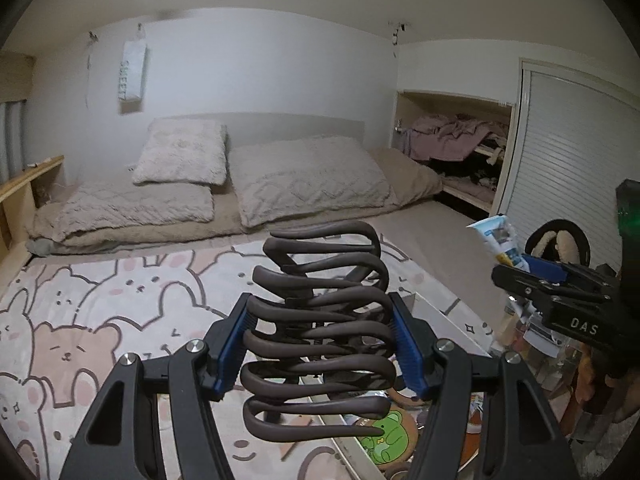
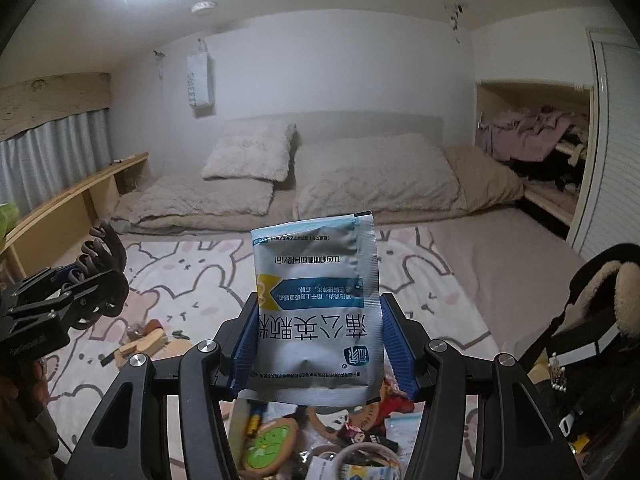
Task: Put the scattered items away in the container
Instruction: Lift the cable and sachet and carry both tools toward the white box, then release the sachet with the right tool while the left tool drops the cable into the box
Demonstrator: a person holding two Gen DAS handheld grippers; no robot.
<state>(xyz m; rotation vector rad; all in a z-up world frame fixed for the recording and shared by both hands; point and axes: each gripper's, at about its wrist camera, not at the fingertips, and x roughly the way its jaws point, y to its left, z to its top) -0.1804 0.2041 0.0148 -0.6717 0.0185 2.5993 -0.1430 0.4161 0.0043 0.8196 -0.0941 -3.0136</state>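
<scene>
1. My left gripper (image 1: 326,346) is clamped about half-wide on a brown hair claw clip (image 1: 320,332); the blue pads (image 1: 406,344) press its two flanks and the curved teeth stand up in front of the lens.
2. My right gripper (image 2: 316,344) is closed about as far on a silver-blue sachet (image 2: 316,312), held upright by its lower side edges, printing upside down.
3. Both items ride in the air above the container (image 1: 440,316), a white-rimmed box on the cartoon-animal rug (image 1: 100,320). In it I see a green frog coaster (image 2: 272,446) and mixed small clutter.
4. Handling, my guess: the clip is light, rigid plastic with a spring hinge. Squeezing the flanks works, but the smooth teeth could twist out. Gripping near the hinge looks safer.
5. The sachet looks light, limp and slick. It buckles between the pads, so an edge grip low down suits it; it should drop flat.
6. Wooden bits (image 2: 144,344) lie loose on the rug, outside the box.
</scene>
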